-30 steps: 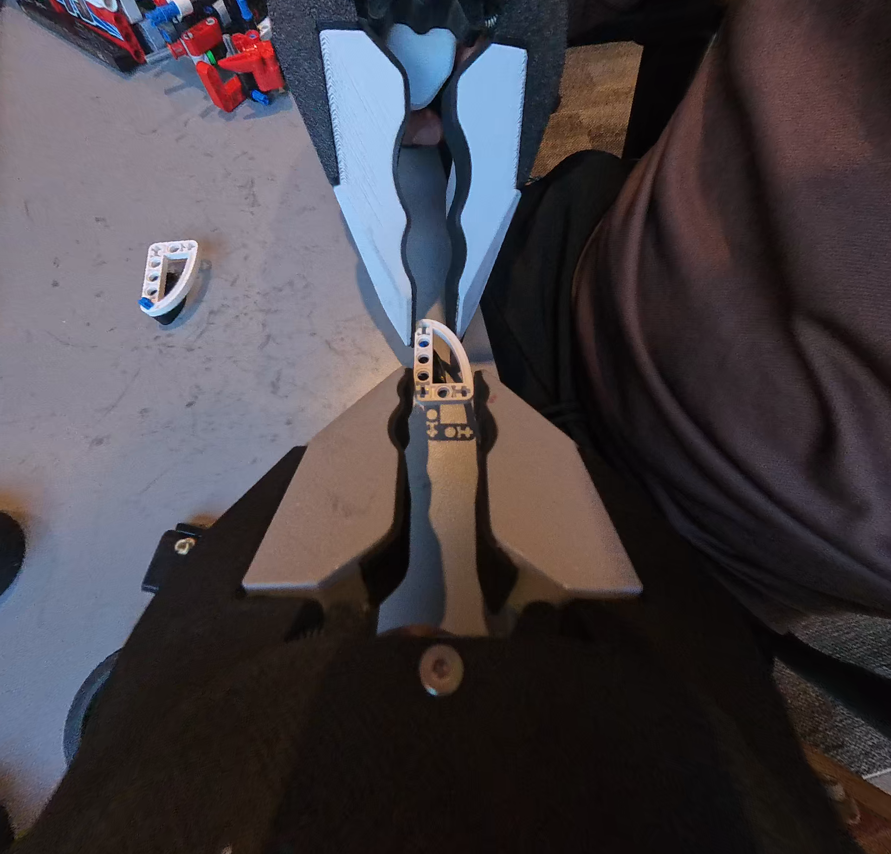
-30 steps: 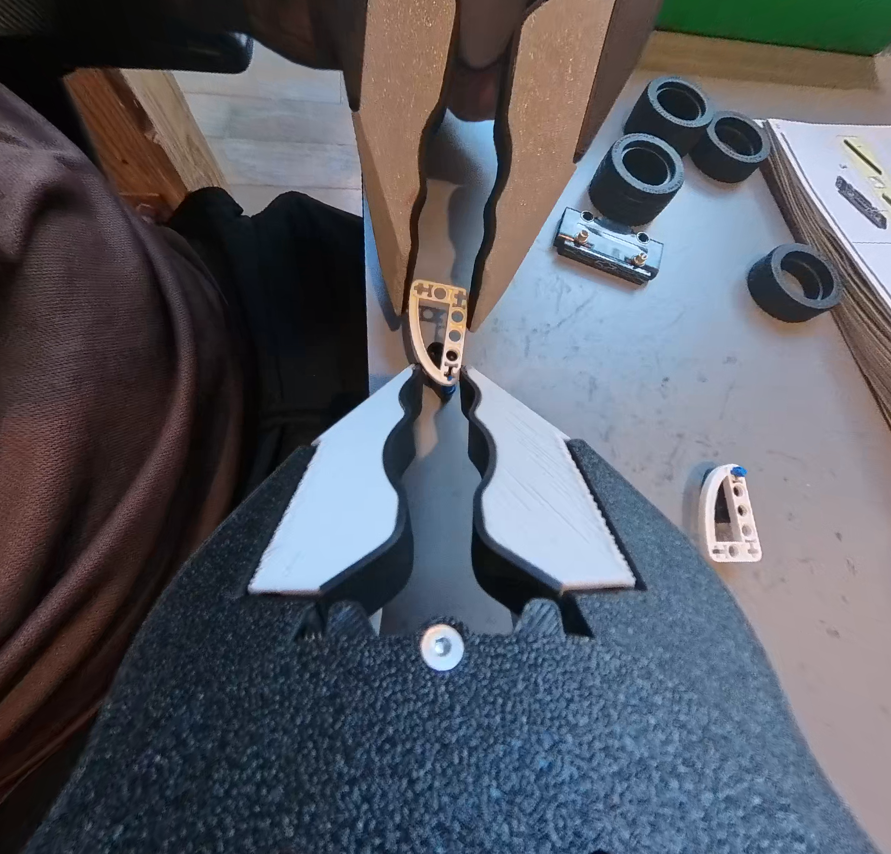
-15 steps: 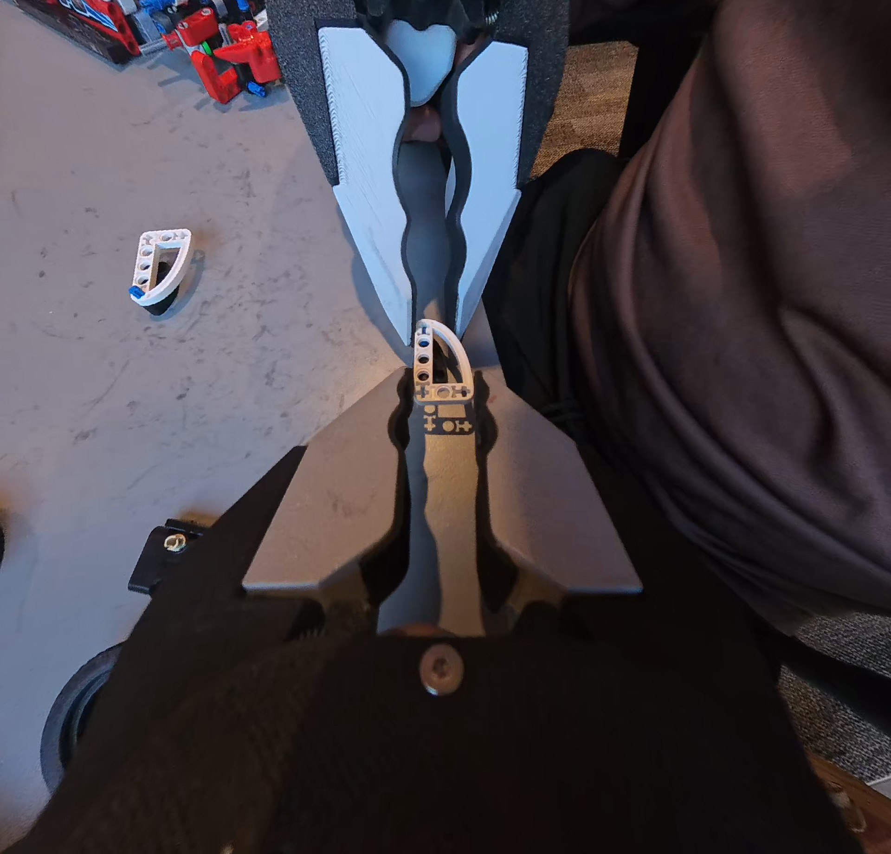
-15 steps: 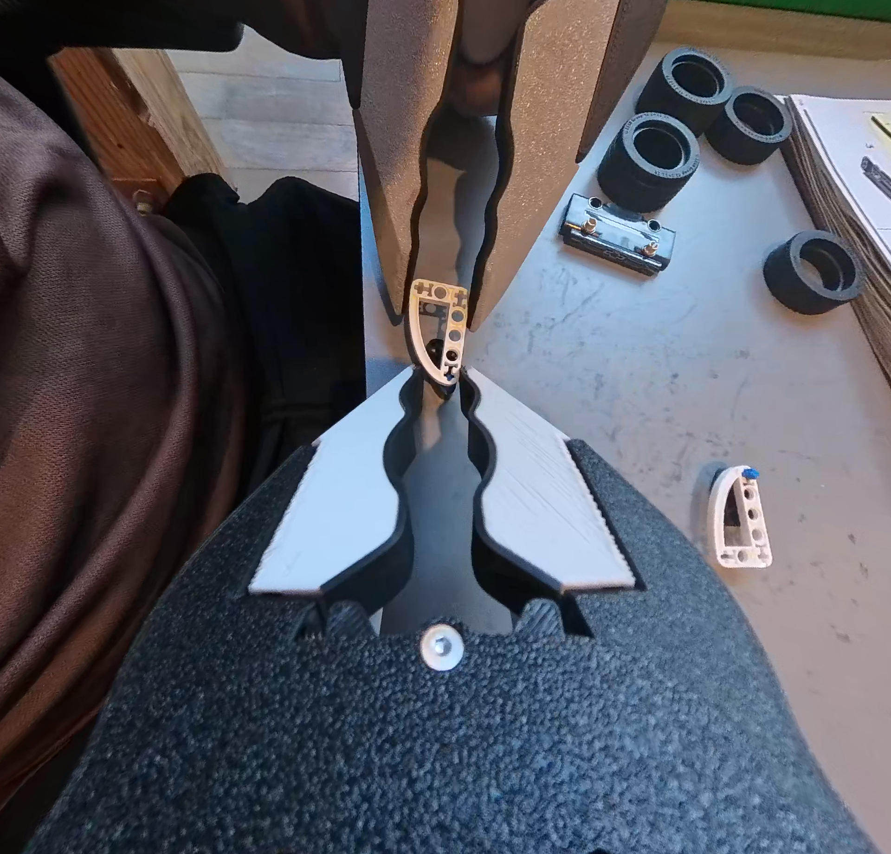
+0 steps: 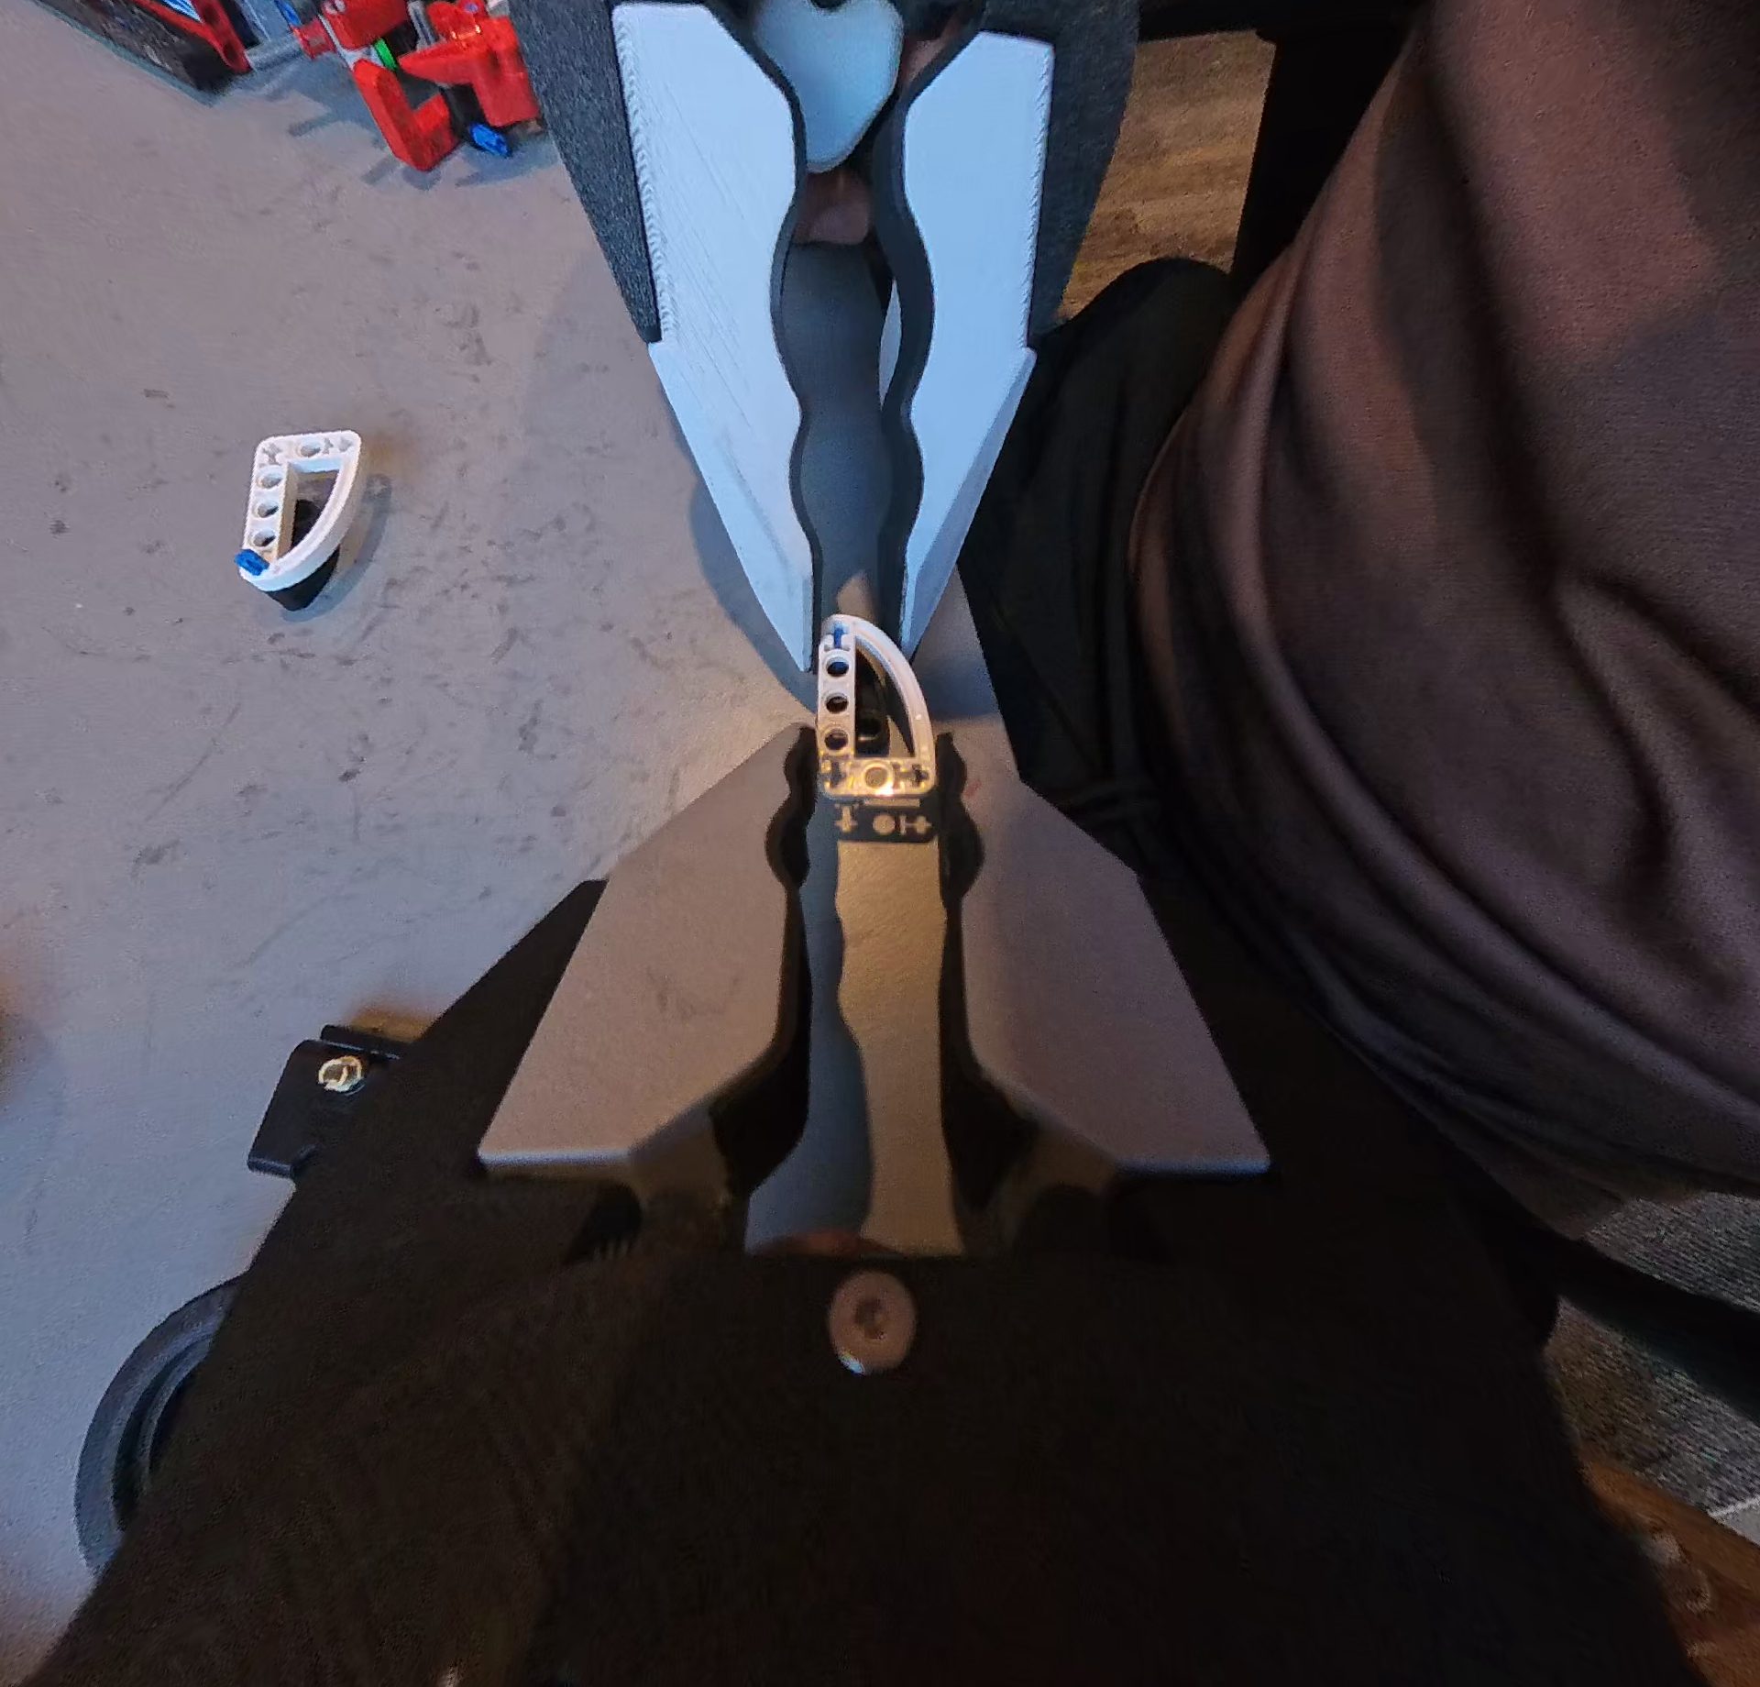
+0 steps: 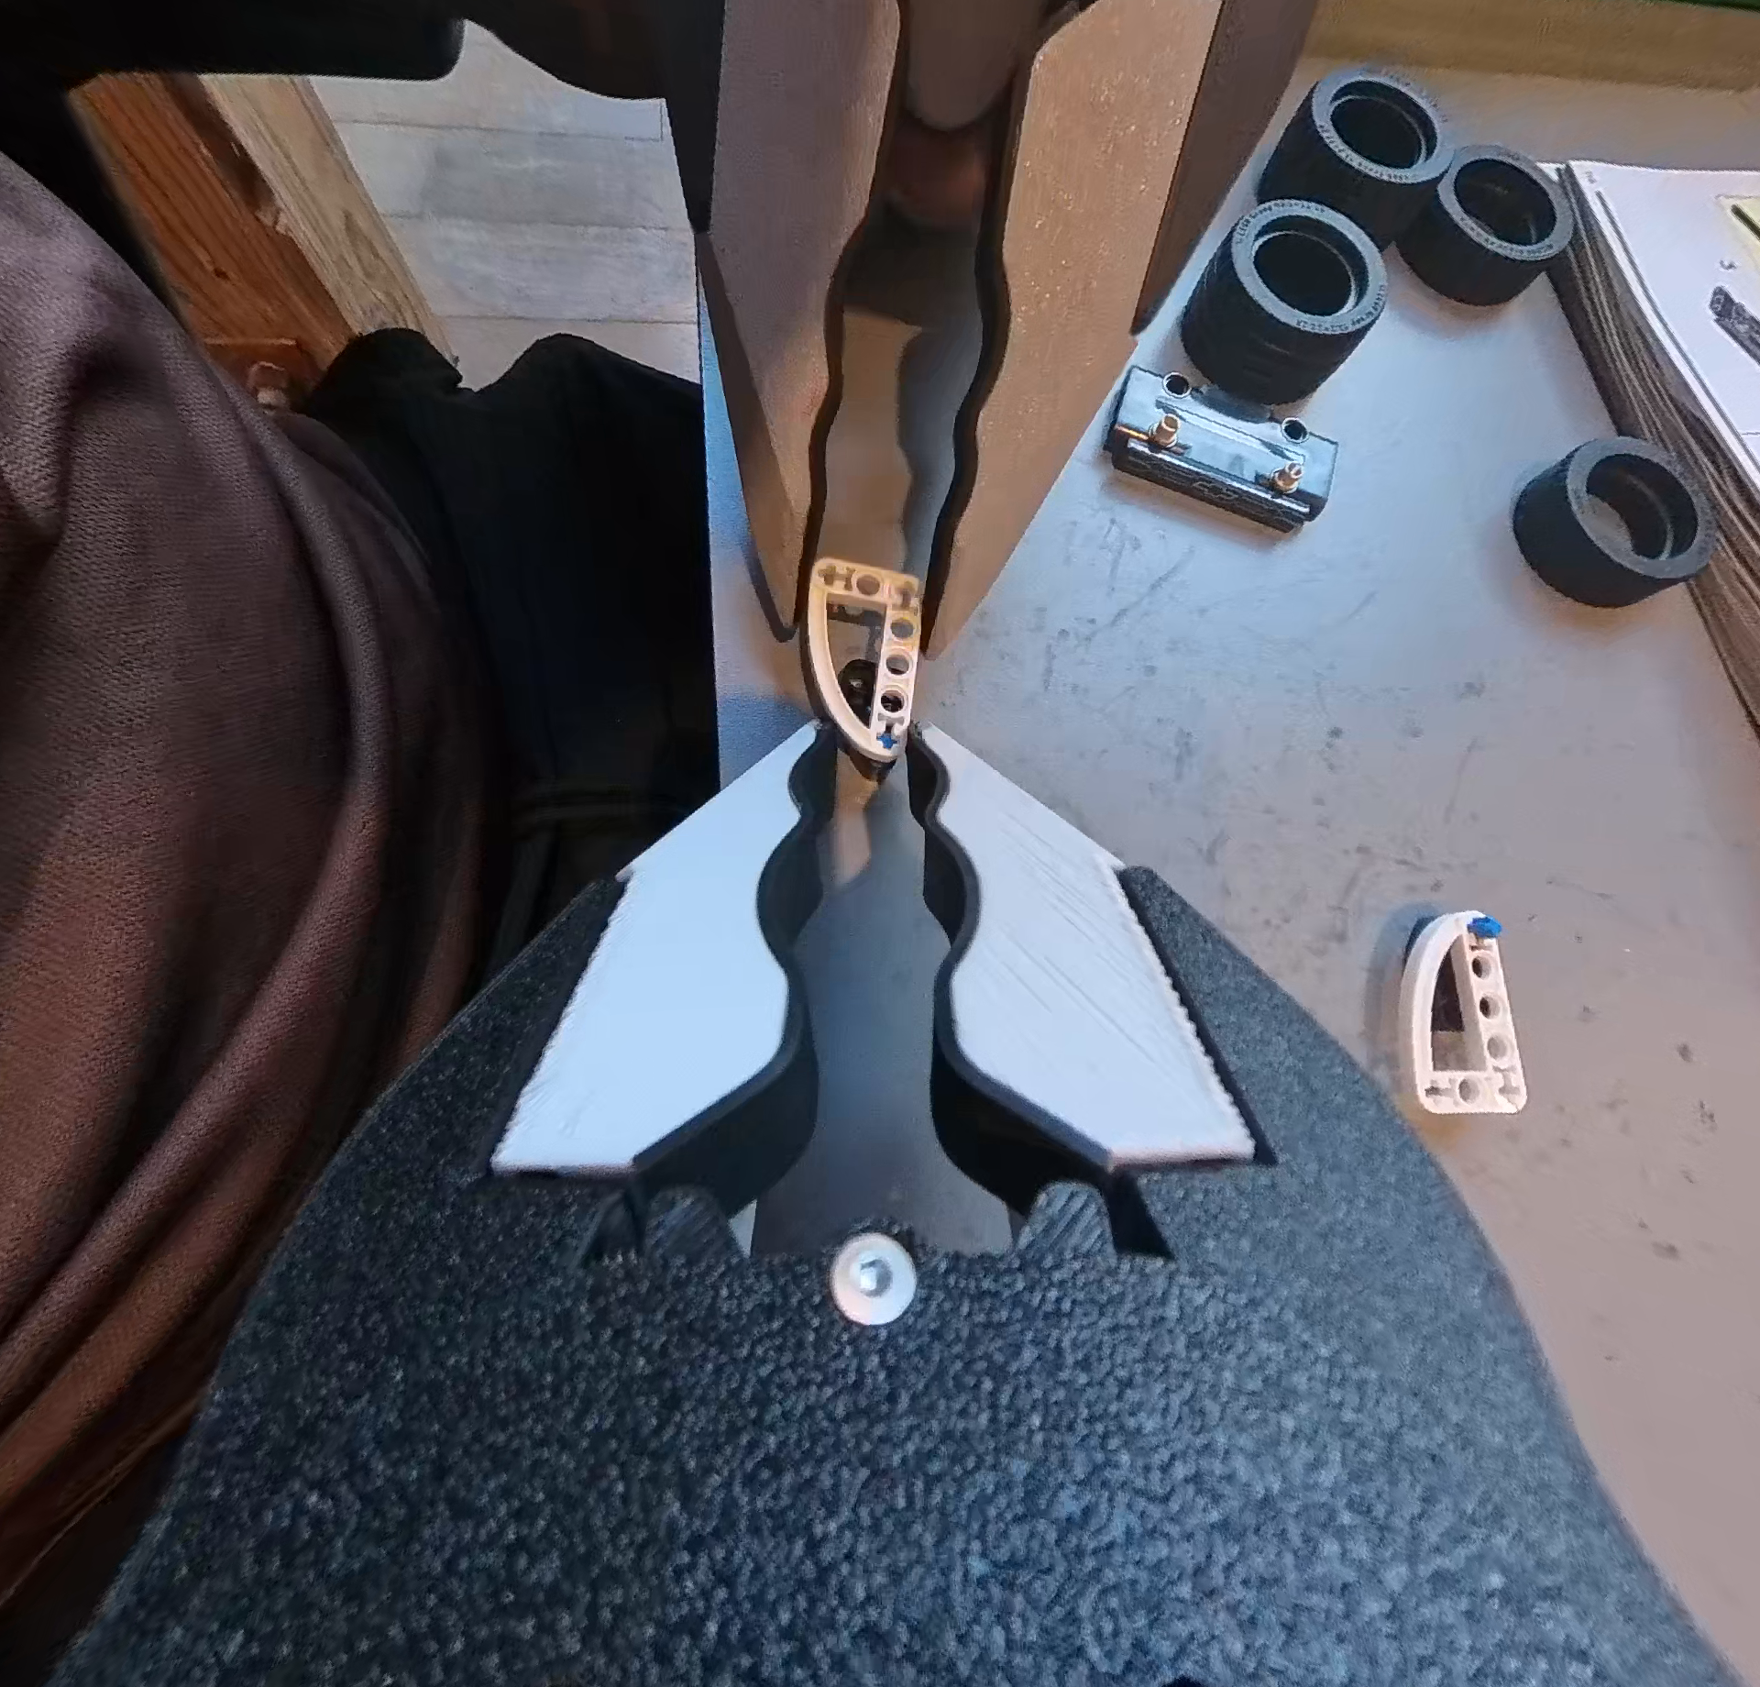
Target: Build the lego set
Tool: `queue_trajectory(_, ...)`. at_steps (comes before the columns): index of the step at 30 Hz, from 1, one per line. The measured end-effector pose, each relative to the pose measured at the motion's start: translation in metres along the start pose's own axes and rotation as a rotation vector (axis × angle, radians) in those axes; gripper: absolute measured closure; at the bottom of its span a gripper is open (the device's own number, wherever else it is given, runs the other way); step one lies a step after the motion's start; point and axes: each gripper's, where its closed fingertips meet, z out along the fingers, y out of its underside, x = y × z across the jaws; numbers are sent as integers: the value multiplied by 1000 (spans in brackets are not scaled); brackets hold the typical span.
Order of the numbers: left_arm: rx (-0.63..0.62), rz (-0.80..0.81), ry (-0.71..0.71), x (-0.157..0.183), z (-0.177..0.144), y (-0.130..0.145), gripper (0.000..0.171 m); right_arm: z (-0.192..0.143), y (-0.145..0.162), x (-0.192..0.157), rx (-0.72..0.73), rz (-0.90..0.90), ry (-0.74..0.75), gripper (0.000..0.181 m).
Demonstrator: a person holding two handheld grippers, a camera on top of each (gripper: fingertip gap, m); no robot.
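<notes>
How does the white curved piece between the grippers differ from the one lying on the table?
The held white piece is pinched at its flat end by the left gripper, off the table, its tip between the right gripper's fingertips; the loose white piece lies flat and untouched. The held piece's blue pin sits flush at its tip; the loose piece's sticks out. Both are the same curved, holed shape.

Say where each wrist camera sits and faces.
Left wrist view: rides the left tongs, facing the right tongs over the table edge; person's torso at right.
Right wrist view: rides the right tongs, facing back at the left tongs; torso at left, tyres right.
Shared: the white curved piece pinched between both tongs, and a spare piece on the table.
</notes>
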Motion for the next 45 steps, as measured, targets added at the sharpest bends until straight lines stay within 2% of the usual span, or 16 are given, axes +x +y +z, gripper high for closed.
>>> queue_trajectory(5,-64,17,2,0,6,8,150,2,0,-1,-21,-5,3,167)
queue_trajectory(12,-22,7,-8,-2,0,-2,150,0,1,0,-2,36,-3,167)
queue_trajectory(18,-59,24,-10,-2,0,1,150,-10,1,2,12,102,-39,166)
queue_trajectory(21,-57,25,-13,-2,-1,0,150,-22,-7,9,67,159,-40,181)
queue_trajectory(23,-58,25,-9,-1,-1,0,150,-23,-13,10,80,185,-39,181)
queue_trajectory(28,-57,23,-6,-2,0,0,150,-9,-3,7,-14,115,-4,181)
queue_trajectory(37,-79,14,7,-2,6,6,150,-7,-4,6,-20,48,39,181)
queue_trajectory(42,-25,1,6,-2,0,-3,150,-7,-1,5,6,39,48,181)
queue_trajectory(45,-58,14,-1,-3,3,3,150,-7,0,5,8,10,72,181)
